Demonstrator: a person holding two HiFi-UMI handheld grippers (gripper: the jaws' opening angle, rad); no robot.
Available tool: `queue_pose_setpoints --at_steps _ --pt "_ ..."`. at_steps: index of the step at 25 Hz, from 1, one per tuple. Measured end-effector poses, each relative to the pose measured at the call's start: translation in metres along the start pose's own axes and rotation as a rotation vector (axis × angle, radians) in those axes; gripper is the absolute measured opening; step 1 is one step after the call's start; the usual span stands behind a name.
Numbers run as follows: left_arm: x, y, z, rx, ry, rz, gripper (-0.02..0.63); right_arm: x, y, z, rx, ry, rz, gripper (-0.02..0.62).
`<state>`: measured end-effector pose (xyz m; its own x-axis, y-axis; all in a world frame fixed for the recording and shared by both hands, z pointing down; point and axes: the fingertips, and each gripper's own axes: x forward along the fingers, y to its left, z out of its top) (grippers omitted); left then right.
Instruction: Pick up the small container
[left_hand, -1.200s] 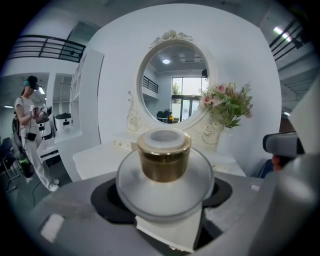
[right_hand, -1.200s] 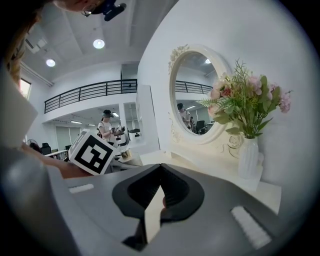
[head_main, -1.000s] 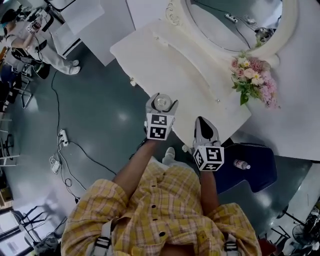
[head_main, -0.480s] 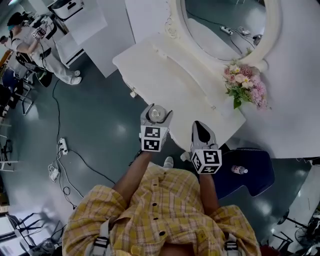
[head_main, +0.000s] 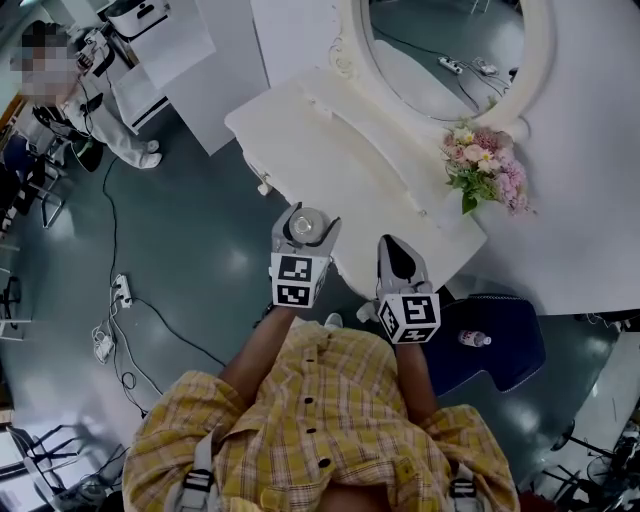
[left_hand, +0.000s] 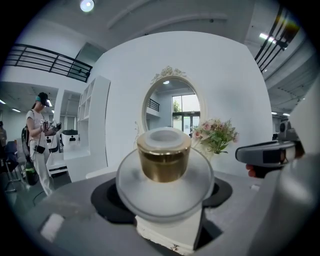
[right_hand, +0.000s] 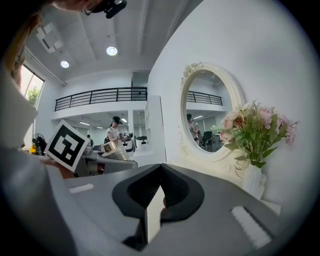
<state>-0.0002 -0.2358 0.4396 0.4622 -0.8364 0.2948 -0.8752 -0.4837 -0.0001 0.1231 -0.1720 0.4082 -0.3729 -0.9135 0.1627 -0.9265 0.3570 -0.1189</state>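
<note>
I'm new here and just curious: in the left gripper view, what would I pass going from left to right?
standing person → white shelf → gold-lidded jar → pink flowers → right gripper

The mirror (head_main: 450, 40) runs off the head view's top edge, and there only the container's (head_main: 306, 222) lid shows between the left gripper's (head_main: 306, 216) jaws. Seen from that gripper, its clear base is blurred and hides where the jaws grip it. The bottle's (head_main: 474, 339) label is too small to read.
</note>
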Motion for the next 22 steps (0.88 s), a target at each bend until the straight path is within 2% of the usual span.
queue_pose_setpoints --at_steps 8,22 --pt "-0.022 -0.008 0.016 0.038 -0.046 -0.006 0.345 -0.005 0.000 0.006 0.006 -0.012 -0.002 0.002" --pt "-0.044 -0.009 0.019 0.040 -0.078 0.003 0.345 -0.012 0.004 0.010 0.007 -0.032 -0.004 0.002"
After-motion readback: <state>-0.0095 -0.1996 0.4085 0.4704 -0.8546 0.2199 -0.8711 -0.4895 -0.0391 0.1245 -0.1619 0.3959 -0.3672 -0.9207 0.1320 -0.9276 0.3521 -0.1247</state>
